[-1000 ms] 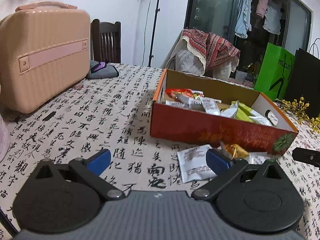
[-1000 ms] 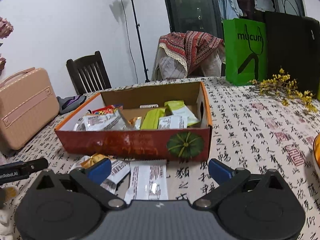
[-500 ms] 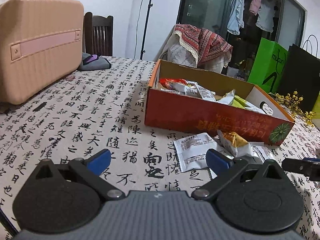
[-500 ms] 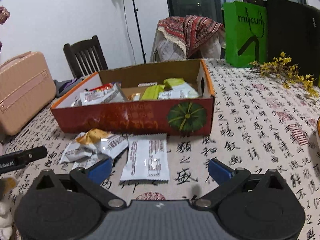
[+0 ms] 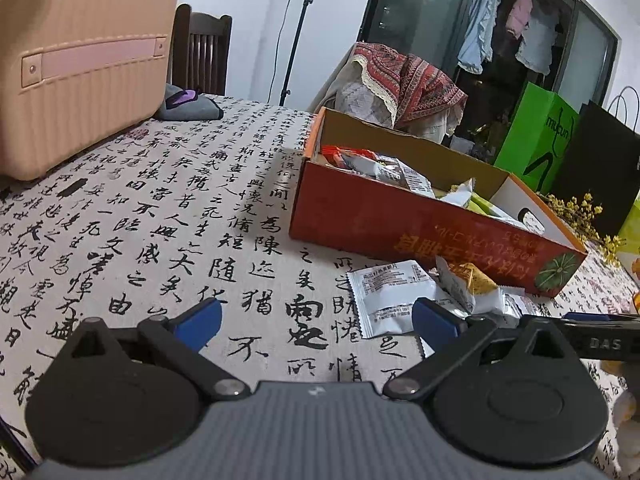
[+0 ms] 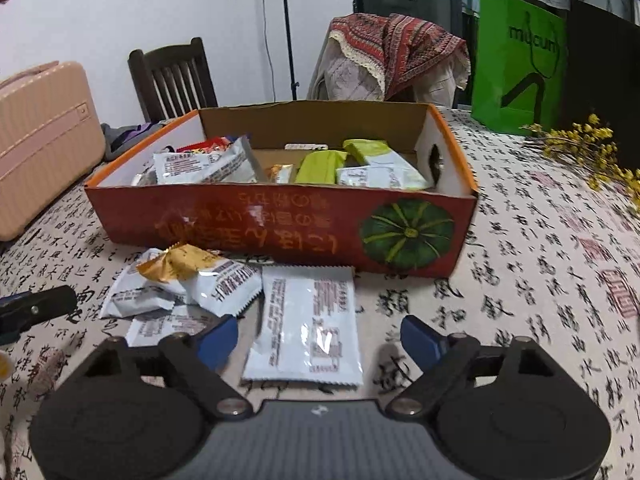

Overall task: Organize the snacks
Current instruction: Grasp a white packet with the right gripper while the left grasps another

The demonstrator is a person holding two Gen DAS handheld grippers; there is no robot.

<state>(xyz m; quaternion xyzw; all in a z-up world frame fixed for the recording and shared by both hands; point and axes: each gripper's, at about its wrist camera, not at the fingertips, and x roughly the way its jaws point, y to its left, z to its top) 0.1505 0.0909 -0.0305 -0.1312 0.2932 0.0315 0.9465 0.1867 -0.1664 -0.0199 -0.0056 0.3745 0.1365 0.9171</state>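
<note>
An orange cardboard box (image 6: pixel 280 232) with a pumpkin print holds several snack packets; it also shows in the left wrist view (image 5: pixel 400 220). Loose packets lie on the table in front of it: a flat white packet (image 6: pixel 308 324), a gold-topped packet (image 6: pixel 180 264) on a small white pile, and a white packet (image 5: pixel 384 296). My right gripper (image 6: pixel 318 338) is open and empty, low over the flat white packet. My left gripper (image 5: pixel 316 322) is open and empty, just left of the white packet. The other gripper's tip shows at the view edge (image 6: pixel 36 308).
The table wears a calligraphy-print cloth (image 5: pixel 160 200). A pink case (image 5: pixel 80 60) stands at the left, with a grey pouch (image 5: pixel 188 106) beside it. A green bag (image 6: pixel 520 64), a black bag and yellow flowers (image 6: pixel 588 148) are at the right. Chairs stand behind.
Both grippers have moved forward and lower toward the loose packets in front of the box. Both stay open and empty.
</note>
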